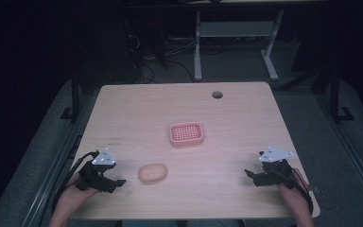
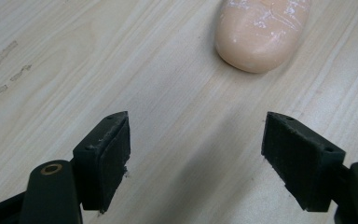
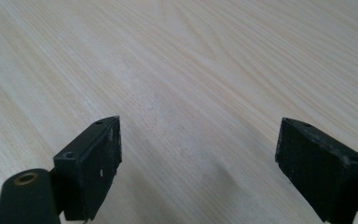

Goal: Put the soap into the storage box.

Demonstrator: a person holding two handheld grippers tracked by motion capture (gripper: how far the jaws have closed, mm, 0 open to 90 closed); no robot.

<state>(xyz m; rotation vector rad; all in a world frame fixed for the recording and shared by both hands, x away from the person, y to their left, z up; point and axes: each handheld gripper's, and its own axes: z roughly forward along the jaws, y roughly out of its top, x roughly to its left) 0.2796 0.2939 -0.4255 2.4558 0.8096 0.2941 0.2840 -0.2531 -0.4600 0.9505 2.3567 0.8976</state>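
Left gripper (image 1: 118, 182): held low at the near left of the table (image 1: 246, 118), jaws spread wide, nothing between them. In the left gripper view (image 2: 196, 154) the two black pads stand well apart over bare wood, and the soap bar (image 2: 261, 32) lies just beyond them, a little to the right of the gap, not touching either pad. Grey three-cornered plate sits on top of this gripper; a cable trails back toward the hand (image 1: 80, 187).

Soap bar (image 1: 152, 173): peach-coloured, rounded oval, lying flat on the table at near centre-left, just to the right of the left gripper's tips. Surface shows whitish scuff marks in the left gripper view.

Soap dish (image 1: 186, 134): pink, rectangular with rounded corners, gridded floor, empty. Stands at the middle of the table, farther than the soap and slightly to its right, apart from it.

Right gripper (image 1: 249, 175): near right of the table, well apart from soap and dish, pointing left. Jaws spread wide, released, holding nothing. In the right gripper view (image 3: 198, 158) the pads hover over pale wood grain.

Table: light wood top, round cable hole (image 1: 217, 94) near the far edge, right of centre. Dark floor and white desk legs (image 1: 197, 47) beyond.
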